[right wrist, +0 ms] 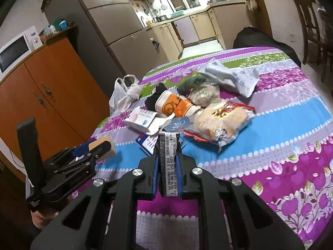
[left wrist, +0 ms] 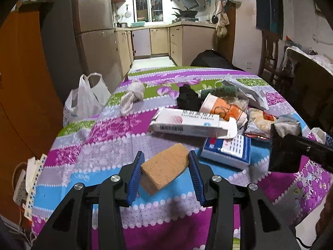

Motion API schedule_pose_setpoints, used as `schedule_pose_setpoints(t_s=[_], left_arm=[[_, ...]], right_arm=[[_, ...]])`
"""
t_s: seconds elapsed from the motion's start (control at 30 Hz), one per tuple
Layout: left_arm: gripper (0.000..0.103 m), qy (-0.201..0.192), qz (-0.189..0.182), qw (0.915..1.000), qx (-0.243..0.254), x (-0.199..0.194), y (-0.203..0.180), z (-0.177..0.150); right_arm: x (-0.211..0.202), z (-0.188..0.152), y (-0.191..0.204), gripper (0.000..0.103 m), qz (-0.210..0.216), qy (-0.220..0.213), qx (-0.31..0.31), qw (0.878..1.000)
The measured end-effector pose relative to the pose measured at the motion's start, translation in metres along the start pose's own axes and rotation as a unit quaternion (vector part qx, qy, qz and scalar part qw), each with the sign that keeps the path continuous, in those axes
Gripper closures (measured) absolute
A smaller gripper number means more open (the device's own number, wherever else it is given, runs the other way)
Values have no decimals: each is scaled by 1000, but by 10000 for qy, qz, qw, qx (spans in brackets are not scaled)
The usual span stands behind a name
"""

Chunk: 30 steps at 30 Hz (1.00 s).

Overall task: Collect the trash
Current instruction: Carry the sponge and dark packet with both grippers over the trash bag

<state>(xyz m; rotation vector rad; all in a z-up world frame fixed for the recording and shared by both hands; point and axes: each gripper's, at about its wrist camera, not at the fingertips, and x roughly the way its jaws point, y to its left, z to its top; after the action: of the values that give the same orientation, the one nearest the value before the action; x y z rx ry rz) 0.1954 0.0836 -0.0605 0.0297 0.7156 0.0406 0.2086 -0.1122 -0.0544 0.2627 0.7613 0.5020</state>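
Patchwork tablecloth piled with trash; left gripper pinches a sponge, right gripper clamps a wrapper.

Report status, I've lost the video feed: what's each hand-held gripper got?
Left hand-held gripper shut on sponge. Right hand-held gripper shut on wrapper. Trash pile on table; white bag at left edge.

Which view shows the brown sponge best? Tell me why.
Left wrist view: the brown sponge sits large and unobstructed between the left gripper fingers. The right wrist view shows only a small part of it, mostly hidden behind that gripper at the frame's left.
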Motion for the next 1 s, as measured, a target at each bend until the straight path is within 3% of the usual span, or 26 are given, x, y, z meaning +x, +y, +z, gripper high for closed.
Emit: schedule_pose_setpoints(t_s=[0.4, 0.77, 1.0], left_arm=[[59, -590, -50, 9972, 465, -26, -48, 52], [59, -1091, -726, 9859, 1039, -57, -150, 95], [59, -1066, -1288, 9738, 1544, -61, -232, 105]], right_arm=[[-72, 41, -13, 90, -454, -738, -256, 9959], [-135, 58, -59, 90, -1395, -875, -284, 9859], [-176, 61, -101, 90, -2250, -661, -281, 9717]])
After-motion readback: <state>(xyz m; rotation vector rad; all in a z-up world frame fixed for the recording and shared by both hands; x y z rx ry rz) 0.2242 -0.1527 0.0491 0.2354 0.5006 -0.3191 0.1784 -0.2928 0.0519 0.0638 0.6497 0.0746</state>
